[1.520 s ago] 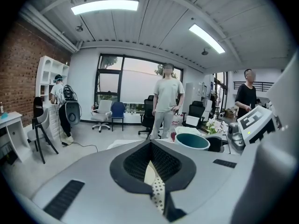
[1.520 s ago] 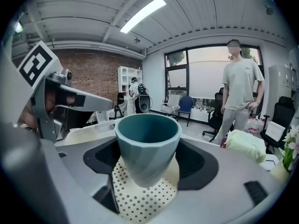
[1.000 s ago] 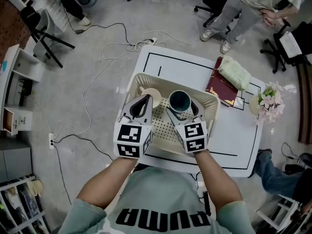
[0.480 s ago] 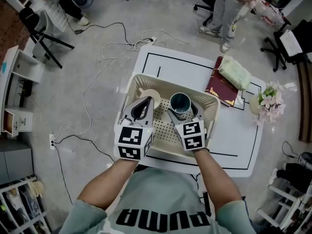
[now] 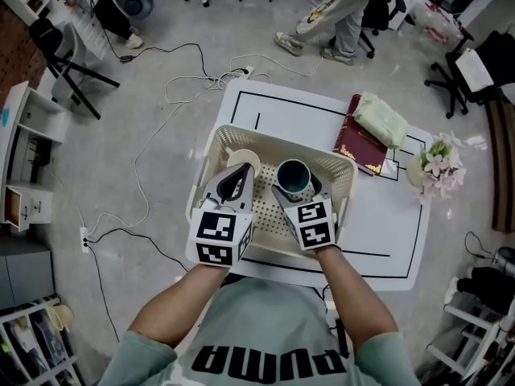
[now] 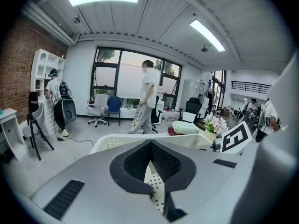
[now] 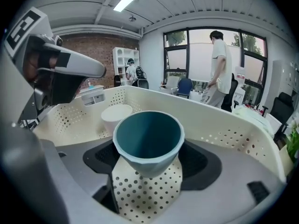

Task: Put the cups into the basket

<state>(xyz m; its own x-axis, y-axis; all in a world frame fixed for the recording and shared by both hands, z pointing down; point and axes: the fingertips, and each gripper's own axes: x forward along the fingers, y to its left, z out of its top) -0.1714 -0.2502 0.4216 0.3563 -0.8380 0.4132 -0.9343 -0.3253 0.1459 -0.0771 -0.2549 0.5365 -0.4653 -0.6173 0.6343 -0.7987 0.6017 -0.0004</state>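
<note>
A cream perforated basket (image 5: 342,167) stands on the white table (image 5: 378,223). A cream cup (image 5: 244,159) stands upright inside it at the far left, also visible in the right gripper view as the cream cup (image 7: 117,116). My right gripper (image 5: 295,186) is inside the basket, shut on a teal cup (image 5: 293,177); in its own view the teal cup (image 7: 147,136) sits upright between the jaws of the right gripper (image 7: 147,149), above the basket floor (image 7: 145,190). My left gripper (image 5: 240,167) is shut with nothing in it, its tips just short of the cream cup; its view shows the left gripper (image 6: 151,146) over the basket.
A dark red book (image 5: 362,145) and a green cloth bundle (image 5: 381,119) lie on the table right of the basket, with a pot of pink flowers (image 5: 435,166) at the table's right edge. Cables (image 5: 157,111) trail across the floor at left. A person (image 5: 334,10) walks behind the table.
The right gripper and teal cup have shifted slightly nearer within the basket. The left gripper has barely moved. The person in the background has walked leftwards.
</note>
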